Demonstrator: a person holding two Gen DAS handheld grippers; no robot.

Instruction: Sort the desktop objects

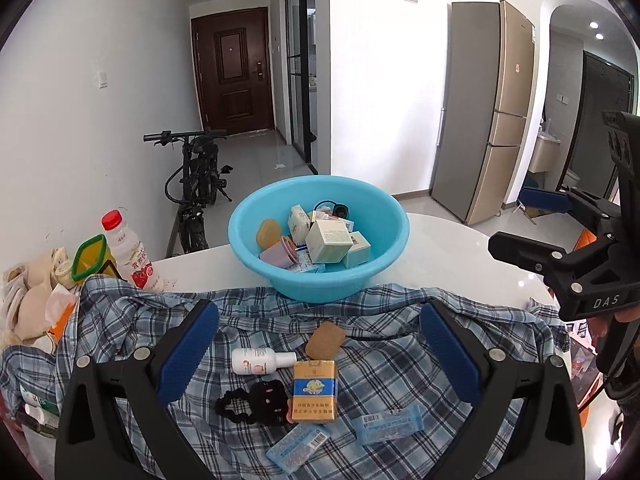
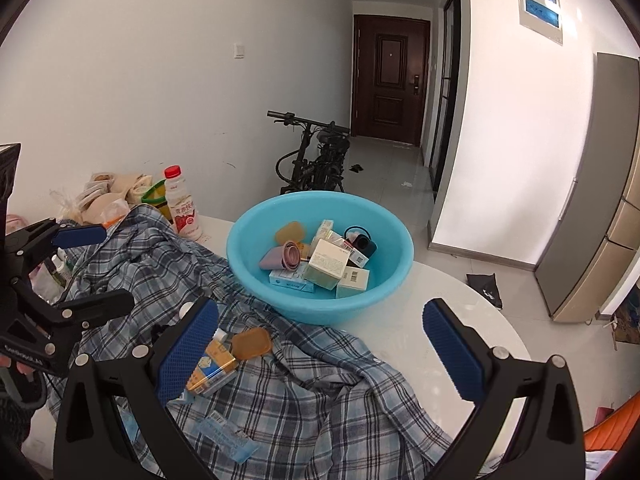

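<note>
Left hand-held gripper [image 1: 316,354]: jaws spread wide, nothing between the blue pads, hovering over the plaid shirt [image 1: 384,364]. Right hand-held gripper [image 2: 320,344]: jaws likewise wide apart and empty, held above the shirt's right half and the bare white surface [image 2: 452,292].

Shirt lies crumpled across the near part of the surface; its far hem touches the foot of the blue basin [image 1: 320,276]. Basin sits toward the far edge of the surface and holds small boxes [image 1: 330,246], a yellow pad and a pink cup, loosely heaped.

Loose items on the shirt, all between the left gripper's fingers in the left wrist view:
- white spray bottle [image 1: 260,360], lying on its side
- brown cork-like pad [image 1: 325,340], just beyond the yellow and blue packet [image 1: 314,392], which lies flat
- black hair tie and clip [image 1: 254,402], touching the packet's left edge
- two pale blue wrapped packs [image 1: 390,424], nearest the camera

Left edge of the surface is crowded: drink bottle with red cap [image 1: 130,254], a green-rimmed container [image 1: 90,258], beige bags [image 1: 32,292]. Right of the basin the surface is bare out to its rounded edge. Beyond the surface, open tiled floor, a bicycle [image 1: 196,184] against the wall, a fridge [image 1: 484,120] to the right.
</note>
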